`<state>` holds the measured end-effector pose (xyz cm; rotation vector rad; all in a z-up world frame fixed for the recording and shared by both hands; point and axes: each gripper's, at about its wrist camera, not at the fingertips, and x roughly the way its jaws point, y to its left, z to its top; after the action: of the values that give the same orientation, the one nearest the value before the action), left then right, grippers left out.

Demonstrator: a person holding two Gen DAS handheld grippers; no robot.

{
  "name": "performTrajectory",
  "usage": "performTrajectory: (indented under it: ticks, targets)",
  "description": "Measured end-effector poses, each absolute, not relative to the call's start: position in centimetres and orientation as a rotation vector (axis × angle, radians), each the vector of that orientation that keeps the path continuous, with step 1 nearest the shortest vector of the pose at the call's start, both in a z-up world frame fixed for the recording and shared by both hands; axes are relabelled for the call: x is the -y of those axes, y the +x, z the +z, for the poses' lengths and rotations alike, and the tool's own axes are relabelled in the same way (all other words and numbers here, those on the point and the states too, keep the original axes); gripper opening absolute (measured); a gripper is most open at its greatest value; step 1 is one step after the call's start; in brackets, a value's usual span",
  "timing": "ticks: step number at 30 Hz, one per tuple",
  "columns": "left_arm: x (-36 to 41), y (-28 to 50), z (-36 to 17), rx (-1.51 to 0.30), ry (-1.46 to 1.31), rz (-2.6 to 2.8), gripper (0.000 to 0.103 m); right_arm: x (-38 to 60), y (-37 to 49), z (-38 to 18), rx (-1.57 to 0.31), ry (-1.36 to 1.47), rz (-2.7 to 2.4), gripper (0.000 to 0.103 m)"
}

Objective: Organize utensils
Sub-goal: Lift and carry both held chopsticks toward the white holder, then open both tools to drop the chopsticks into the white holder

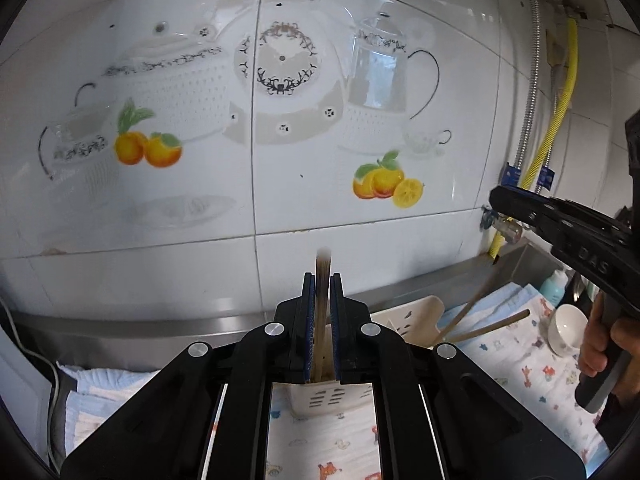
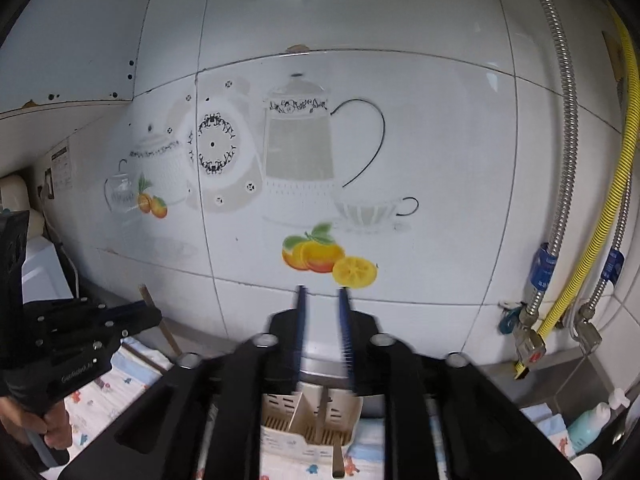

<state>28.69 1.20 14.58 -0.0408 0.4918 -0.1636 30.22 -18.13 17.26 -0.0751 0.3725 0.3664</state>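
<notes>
Left wrist view shows the tiled wall (image 1: 360,20), a printed cloth (image 1: 520,364) and the left gripper (image 1: 322,280) clamped on upright brown chopsticks (image 1: 322,264) above the cream holder (image 1: 416,316); two more chopsticks lean from it. Right wrist view alone looks into the holder's (image 2: 308,412) compartments, below the right gripper (image 2: 323,292), its jaws parted and empty.
</notes>
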Motion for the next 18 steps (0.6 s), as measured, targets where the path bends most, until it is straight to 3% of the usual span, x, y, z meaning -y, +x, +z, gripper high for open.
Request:
performTrajectory:
  ticks: [5,10,18]
  targets:
    - [-1.7,25.9,15.5,-0.472,-0.063,-0.165,0.011,19.1,26.6,18.0,-0.381,-0.102,0.401,0.022]
    - [-2.1,21.1,15.9,-0.458,-0.093,-0.166,0.033,20.5,21.6,18.5,-0.395,-0.125,0.45,0.029]
    - [-1.9,12.5,13.8,-0.478,-0.09,-0.184,0.044,22.7,13.0,15.9,-0.449,-0.165,0.468,0.037]
